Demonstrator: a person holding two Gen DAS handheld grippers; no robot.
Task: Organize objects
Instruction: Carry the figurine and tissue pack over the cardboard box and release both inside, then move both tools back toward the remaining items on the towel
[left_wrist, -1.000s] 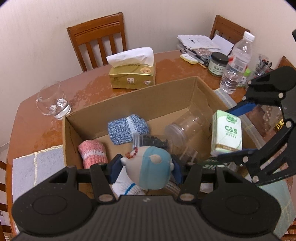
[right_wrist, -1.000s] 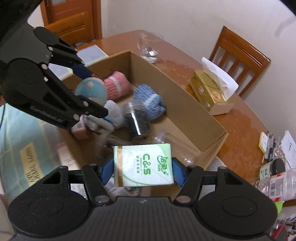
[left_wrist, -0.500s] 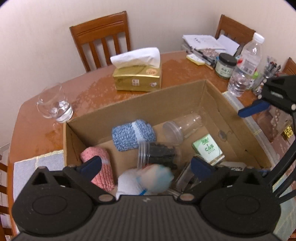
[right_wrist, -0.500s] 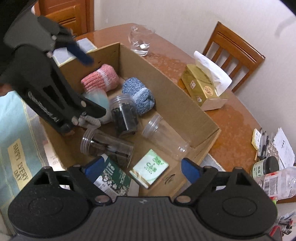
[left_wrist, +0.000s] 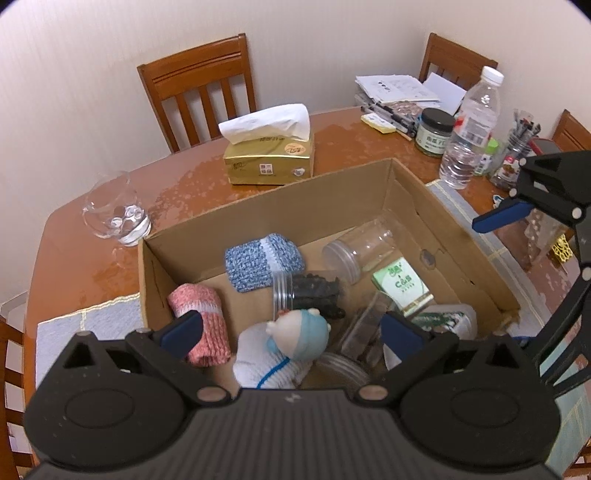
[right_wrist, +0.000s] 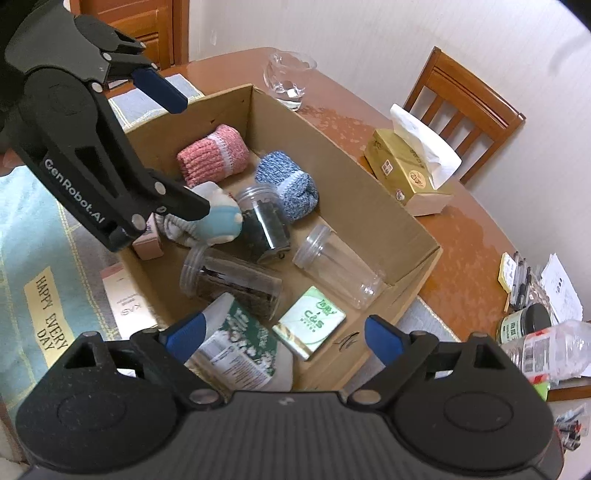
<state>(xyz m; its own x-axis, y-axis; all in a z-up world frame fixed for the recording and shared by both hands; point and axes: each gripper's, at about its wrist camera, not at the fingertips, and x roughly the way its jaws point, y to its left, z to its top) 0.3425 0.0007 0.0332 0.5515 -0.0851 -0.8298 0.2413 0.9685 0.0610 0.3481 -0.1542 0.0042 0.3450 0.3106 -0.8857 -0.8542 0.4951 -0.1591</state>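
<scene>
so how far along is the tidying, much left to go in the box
Mostly packed: the brown cardboard box holds the blue-capped plush doll, the green C&S tissue pack, pink and blue knitted rolls and clear plastic jars. Nothing in hand: the left hand-held gripper is open, the right hand-held gripper is opening, empty. Left on the table: gold tissue box, clear plastic water bottle, dark-lidded jar.

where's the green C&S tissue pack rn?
In the cardboard box, lying flat on the floor: green C&S tissue pack sits near the right wrist view's bottom centre, beside the empty clear jar.
</scene>
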